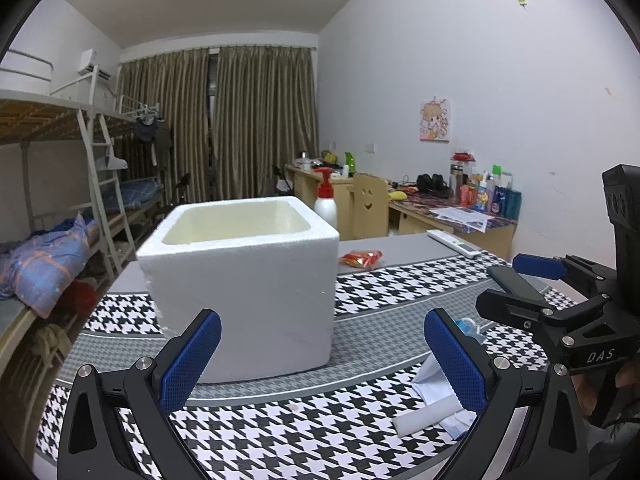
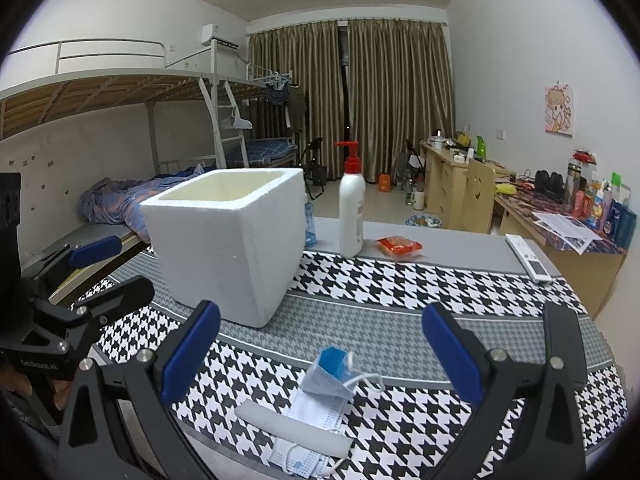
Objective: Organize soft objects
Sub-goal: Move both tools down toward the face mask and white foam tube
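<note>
Both tools are wide apart and hold nothing. The right hand-held gripper (image 2: pixel 320 356) hangs low over the bench (image 2: pixel 460 292), just above a small heap of soft things: a light blue face mask (image 2: pixel 330 376), crumpled with its white ear loops free, a second flat mask (image 2: pixel 308 436) under it, and a white foam strip (image 2: pixel 292 426) lying across them. The left hand-held gripper (image 1: pixel 322 354) points at the white foam box (image 1: pixel 244 292), which stands open and upright on the patterned cloth, near the heap but apart from it.

I think these masks weigh almost nothing and will fold or slip when pinched, so it is better to take the blue one at its thick bunched middle, not by a loop, which can stretch and catch the mask below. The strip looks soft but keeps its shape; a grip across its middle should hold. The box seems very light too, and it may slide if something pushes it
</note>
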Action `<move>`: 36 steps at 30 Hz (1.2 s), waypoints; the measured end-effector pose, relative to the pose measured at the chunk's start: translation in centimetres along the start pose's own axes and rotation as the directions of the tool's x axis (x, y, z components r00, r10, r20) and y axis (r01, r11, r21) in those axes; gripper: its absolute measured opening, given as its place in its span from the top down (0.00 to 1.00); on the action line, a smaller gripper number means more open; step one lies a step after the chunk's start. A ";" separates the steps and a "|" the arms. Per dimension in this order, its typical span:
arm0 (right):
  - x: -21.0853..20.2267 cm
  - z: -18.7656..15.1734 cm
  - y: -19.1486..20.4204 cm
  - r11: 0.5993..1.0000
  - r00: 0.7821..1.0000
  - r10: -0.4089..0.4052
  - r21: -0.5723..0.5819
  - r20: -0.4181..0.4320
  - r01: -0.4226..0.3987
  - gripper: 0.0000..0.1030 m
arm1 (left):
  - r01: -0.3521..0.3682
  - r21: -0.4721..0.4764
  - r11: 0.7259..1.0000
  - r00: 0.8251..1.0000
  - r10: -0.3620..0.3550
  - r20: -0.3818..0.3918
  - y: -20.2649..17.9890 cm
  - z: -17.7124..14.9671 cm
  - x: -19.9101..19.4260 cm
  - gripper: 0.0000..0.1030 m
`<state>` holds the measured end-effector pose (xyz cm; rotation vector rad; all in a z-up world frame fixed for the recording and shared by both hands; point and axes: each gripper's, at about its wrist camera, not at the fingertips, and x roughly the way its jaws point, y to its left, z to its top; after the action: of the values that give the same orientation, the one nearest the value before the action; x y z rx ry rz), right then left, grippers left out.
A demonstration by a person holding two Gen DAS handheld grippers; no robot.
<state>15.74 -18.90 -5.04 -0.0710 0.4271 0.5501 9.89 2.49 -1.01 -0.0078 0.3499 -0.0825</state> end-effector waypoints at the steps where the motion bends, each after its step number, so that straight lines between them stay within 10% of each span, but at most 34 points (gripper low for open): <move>1: 0.0 -0.1 -0.1 1.000 1.000 -0.001 0.007 -0.005 0.001 0.01 | 0.005 0.003 1.000 1.000 -0.005 -0.004 -0.1 -0.1 0.2 0.01; 36: 2.5 -3.5 -3.4 0.997 0.991 0.003 0.074 -0.132 0.007 0.01 | 0.165 0.036 0.986 0.954 -0.150 -0.261 -3.6 -3.3 5.9 0.01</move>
<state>18.13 -21.23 -9.42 -0.0370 0.5764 0.5285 13.97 -1.55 -6.05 0.0318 0.6068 -0.2537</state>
